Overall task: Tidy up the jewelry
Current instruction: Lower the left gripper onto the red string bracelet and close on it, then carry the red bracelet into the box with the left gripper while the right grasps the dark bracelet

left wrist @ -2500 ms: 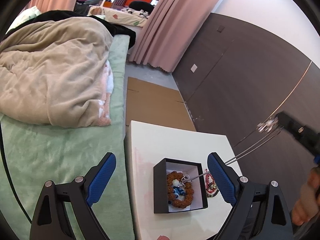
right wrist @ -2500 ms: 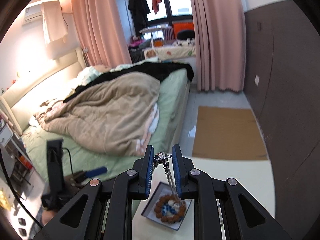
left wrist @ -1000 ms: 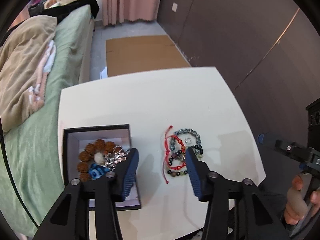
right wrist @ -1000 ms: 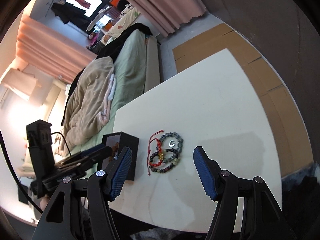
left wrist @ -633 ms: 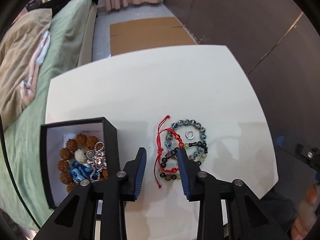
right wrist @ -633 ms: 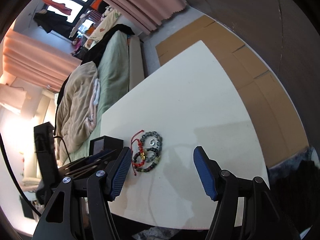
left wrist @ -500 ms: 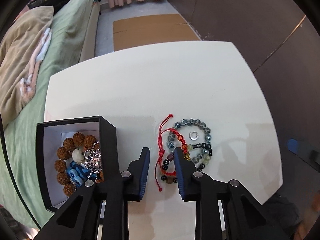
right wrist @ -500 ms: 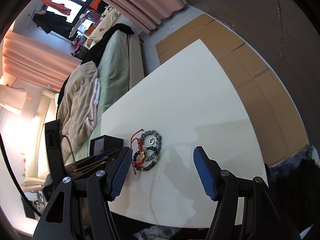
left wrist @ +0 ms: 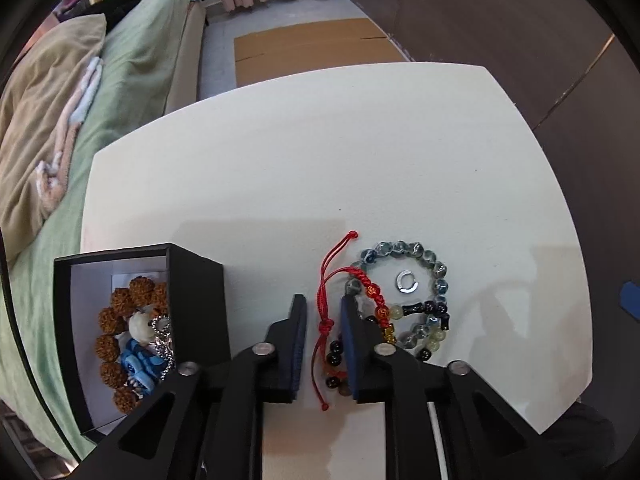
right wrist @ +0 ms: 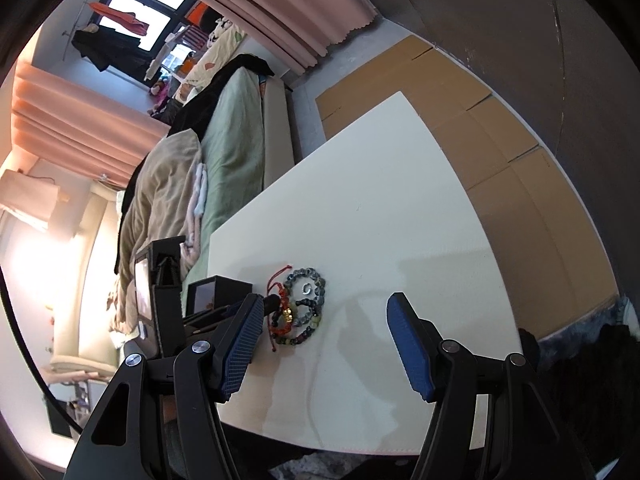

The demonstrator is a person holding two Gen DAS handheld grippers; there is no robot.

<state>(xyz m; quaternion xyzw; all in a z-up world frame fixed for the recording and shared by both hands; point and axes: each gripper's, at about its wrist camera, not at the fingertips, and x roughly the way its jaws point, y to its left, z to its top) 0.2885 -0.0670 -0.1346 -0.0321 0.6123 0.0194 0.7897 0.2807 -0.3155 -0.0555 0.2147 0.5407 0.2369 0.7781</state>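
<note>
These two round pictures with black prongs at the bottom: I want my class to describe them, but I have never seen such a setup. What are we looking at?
Each picture comes from a fisheye camera fixed on a handheld gripper, looking out along its two blue-padded fingers. A person holds one gripper in each hand. In the left wrist view, the left gripper has its fingers narrowed around a red cord bracelet on a white table, though not yet gripping it. Beside it lie beaded bracelets around a small silver ring. A black box already holds jewelry. In the right wrist view, the right gripper hangs open above the table, holding nothing.
</note>
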